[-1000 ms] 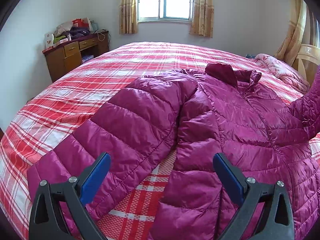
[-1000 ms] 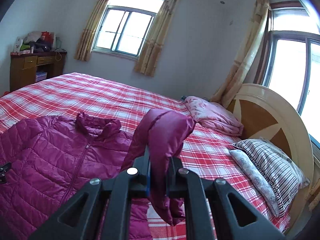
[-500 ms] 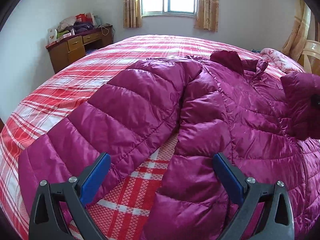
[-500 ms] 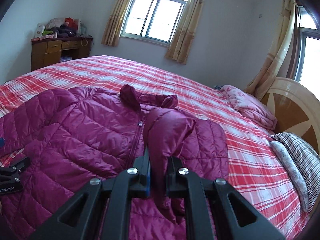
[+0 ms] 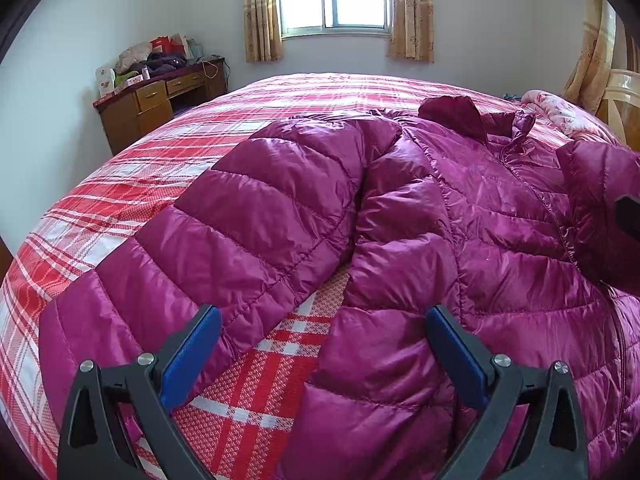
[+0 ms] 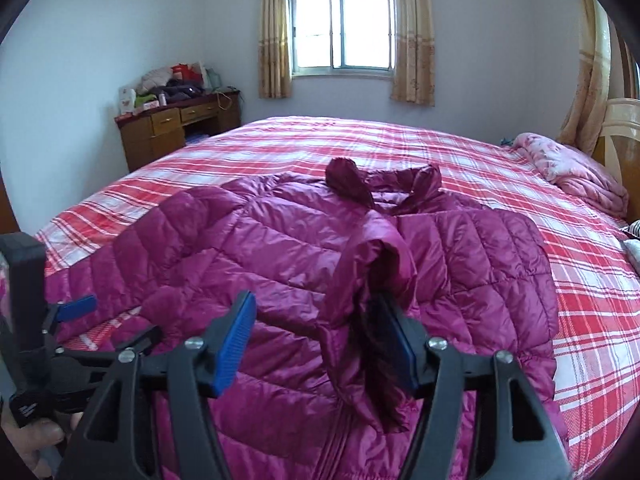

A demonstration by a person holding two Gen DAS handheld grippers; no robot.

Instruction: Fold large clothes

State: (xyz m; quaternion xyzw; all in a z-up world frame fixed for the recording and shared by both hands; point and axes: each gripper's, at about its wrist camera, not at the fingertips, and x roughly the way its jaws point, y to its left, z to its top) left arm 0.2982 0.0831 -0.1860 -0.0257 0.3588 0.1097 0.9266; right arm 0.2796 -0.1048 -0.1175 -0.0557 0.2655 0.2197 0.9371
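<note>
Over the plaid bed (image 5: pixel 168 184), the left tool (image 5: pixel 320 356) is hovering with its blue pads spread wide, gripping nothing, above the gap between the magenta puffer jacket (image 5: pixel 460 248) and its outstretched sleeve (image 5: pixel 224 240). From the right wrist view, the right tool (image 6: pixel 320 340) is standing parted, the folded-over sleeve cuff (image 6: pixel 372 280) resting against its right pad. A wooden table (image 6: pixel 176 128) is standing by the far wall, a pink blanket (image 6: pixel 576 176) lying near the headboard.
</note>
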